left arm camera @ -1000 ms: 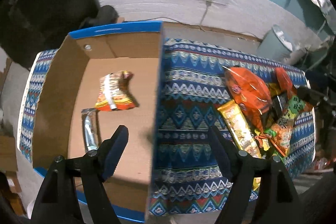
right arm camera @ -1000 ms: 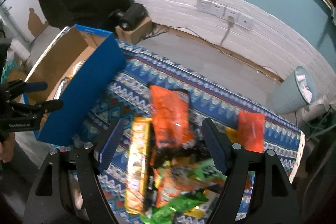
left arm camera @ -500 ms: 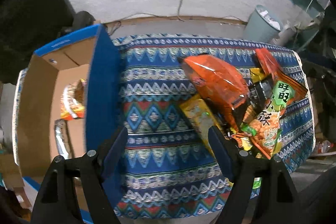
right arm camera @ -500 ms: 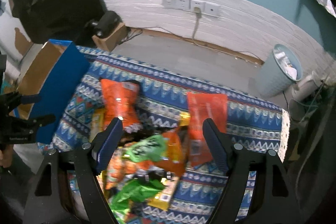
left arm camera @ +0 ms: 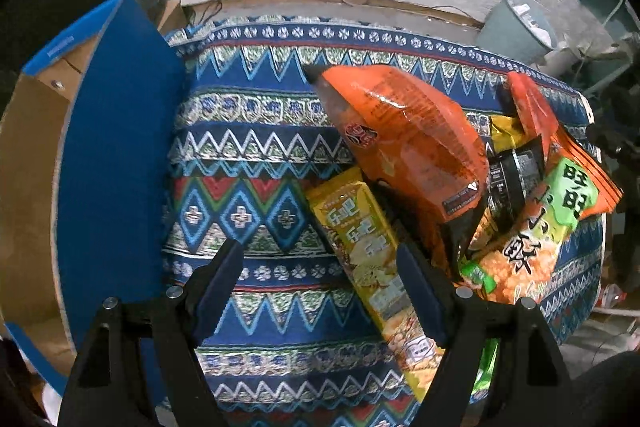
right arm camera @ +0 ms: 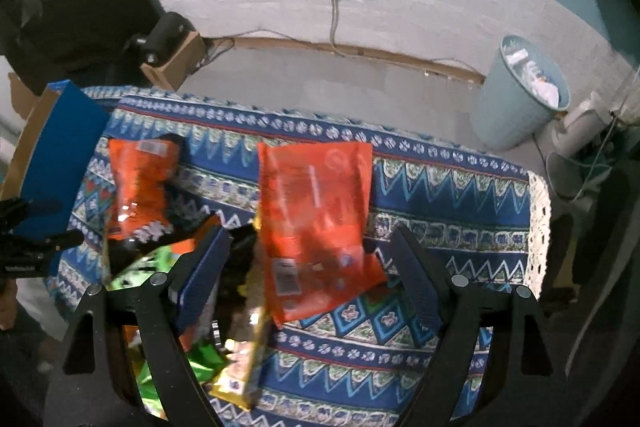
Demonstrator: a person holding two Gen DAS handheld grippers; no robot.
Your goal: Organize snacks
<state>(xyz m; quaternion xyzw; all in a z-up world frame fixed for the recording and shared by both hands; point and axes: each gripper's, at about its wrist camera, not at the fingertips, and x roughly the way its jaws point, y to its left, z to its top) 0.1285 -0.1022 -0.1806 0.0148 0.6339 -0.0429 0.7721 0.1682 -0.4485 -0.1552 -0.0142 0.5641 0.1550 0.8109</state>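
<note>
Snacks [left arm camera: 404,143] heaped beside blue box wall [left arm camera: 116,163], both hand-held grippers [left arm camera: 320,279] [right arm camera: 308,267] open, empty.

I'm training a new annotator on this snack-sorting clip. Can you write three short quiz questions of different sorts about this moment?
1. True or false: the left gripper holds a snack.
2. Which packet lies between the right gripper's open jaws? A) flat orange foil packet B) green packet C) black packet
3. Fill in: the blue-sided cardboard box stands at the ____ end of the patterned blue tablecloth in the left wrist view.

Key: 1 false; 2 A; 3 left.
</note>
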